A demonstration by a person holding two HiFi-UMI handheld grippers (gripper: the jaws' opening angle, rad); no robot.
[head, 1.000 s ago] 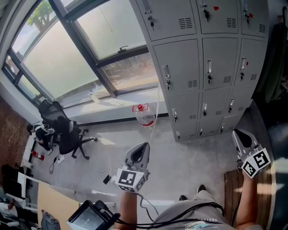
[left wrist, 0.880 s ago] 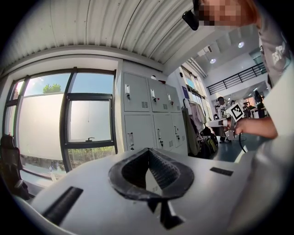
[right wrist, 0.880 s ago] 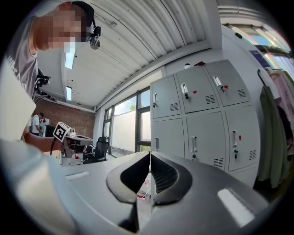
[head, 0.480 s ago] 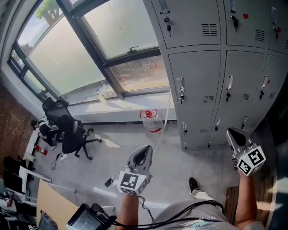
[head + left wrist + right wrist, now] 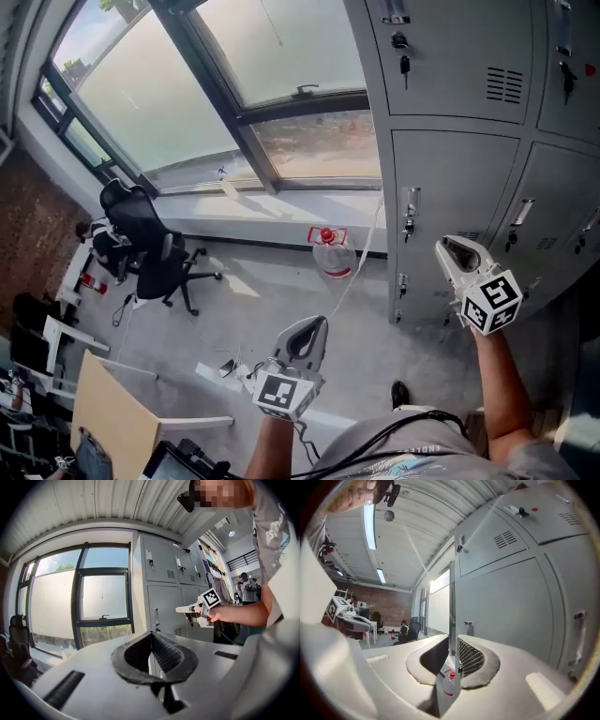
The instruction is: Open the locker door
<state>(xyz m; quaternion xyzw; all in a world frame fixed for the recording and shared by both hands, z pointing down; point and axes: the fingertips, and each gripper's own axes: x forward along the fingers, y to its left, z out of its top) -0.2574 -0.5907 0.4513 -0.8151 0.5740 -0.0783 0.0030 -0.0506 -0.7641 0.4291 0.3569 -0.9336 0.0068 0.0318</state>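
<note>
Guessing here, but that locker door (image 5: 459,202) should be easy. It's thin sheet metal, so light and stiff, and I reckon it just swings on hinges along its right edge once the latch lets go. The only sensible place to grab is the upright handle (image 5: 410,208) on the door's left edge. It looks smooth and probably slippery, so I'd hook behind it rather than pinch it. A small lock sits just under it, possibly with a key in it, so it might be locked.

The door is plain grey, shut flush, with a little vent low on its right side. It's in the middle row of the locker bank at the far right.

My right claw (image 5: 444,245) is near the handle, not touching, tips closed and empty. The left claw (image 5: 317,322) hangs low over the floor, also closed on nothing.
</note>
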